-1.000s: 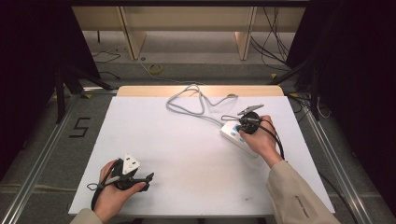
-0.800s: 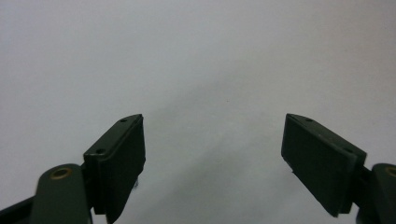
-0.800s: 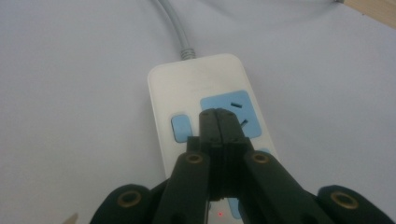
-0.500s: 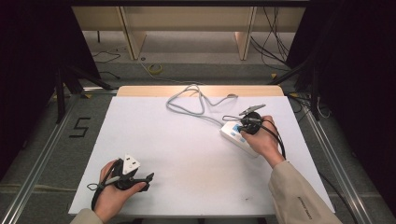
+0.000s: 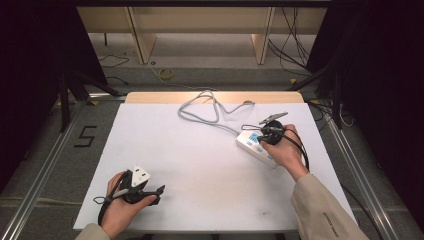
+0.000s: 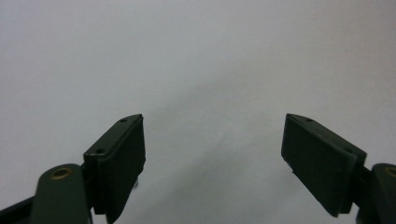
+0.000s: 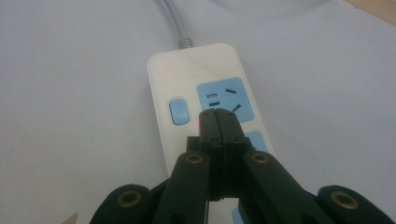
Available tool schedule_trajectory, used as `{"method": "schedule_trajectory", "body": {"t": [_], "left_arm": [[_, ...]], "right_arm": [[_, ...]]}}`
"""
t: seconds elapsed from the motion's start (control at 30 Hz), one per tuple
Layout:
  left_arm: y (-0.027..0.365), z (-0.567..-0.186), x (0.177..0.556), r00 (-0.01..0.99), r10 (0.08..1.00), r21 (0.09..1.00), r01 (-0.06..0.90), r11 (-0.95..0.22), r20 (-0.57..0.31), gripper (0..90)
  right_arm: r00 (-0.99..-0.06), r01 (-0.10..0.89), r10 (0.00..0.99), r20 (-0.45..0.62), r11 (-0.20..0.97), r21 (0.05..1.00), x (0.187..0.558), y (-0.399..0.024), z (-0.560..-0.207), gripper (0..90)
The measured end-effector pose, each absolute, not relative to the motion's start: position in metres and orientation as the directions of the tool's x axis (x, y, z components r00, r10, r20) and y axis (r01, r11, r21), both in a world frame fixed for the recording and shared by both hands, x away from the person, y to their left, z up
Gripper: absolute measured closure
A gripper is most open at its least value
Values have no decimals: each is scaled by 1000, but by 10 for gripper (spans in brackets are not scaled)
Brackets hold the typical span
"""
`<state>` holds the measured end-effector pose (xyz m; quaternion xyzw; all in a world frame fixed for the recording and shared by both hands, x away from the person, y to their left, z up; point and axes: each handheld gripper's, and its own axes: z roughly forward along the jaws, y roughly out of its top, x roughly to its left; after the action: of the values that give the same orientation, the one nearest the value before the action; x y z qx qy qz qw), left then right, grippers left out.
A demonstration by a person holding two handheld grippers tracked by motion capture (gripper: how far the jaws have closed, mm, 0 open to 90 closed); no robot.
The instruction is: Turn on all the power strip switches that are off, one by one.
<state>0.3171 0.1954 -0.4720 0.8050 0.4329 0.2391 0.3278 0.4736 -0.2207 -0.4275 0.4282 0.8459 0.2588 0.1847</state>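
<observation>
A white power strip [image 5: 251, 146] with blue sockets lies on the right half of the white table [image 5: 200, 165]; its grey cable [image 5: 200, 112] loops toward the far edge. My right gripper [image 5: 261, 138] is held over the strip. In the right gripper view its jaws are shut, with the tips [image 7: 218, 117] just above the strip [image 7: 196, 70], between the blue switch [image 7: 179, 111] and a blue socket [image 7: 225, 99]. Nothing is between them. My left gripper [image 5: 159, 193] rests near the front left edge, jaws open [image 6: 215, 149] over bare table.
The cable's plug end [image 5: 247, 103] lies by the wooden far edge [image 5: 150, 96]. Beyond the table are a floor with loose cables [image 5: 165, 74] and table legs. A metal rail [image 5: 45, 165] runs along the left side.
The right hand has shifted only slightly over the power strip. The left hand has stayed where it was.
</observation>
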Motion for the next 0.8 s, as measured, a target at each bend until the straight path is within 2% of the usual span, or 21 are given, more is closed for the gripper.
{"method": "schedule_trajectory", "body": {"t": [0.8], "left_arm": [[195,-472,317,508,855,735,542,-408,101,217]], "right_arm": [[-556,654,827,-80,495,572,466,-235,-426,900]]}}
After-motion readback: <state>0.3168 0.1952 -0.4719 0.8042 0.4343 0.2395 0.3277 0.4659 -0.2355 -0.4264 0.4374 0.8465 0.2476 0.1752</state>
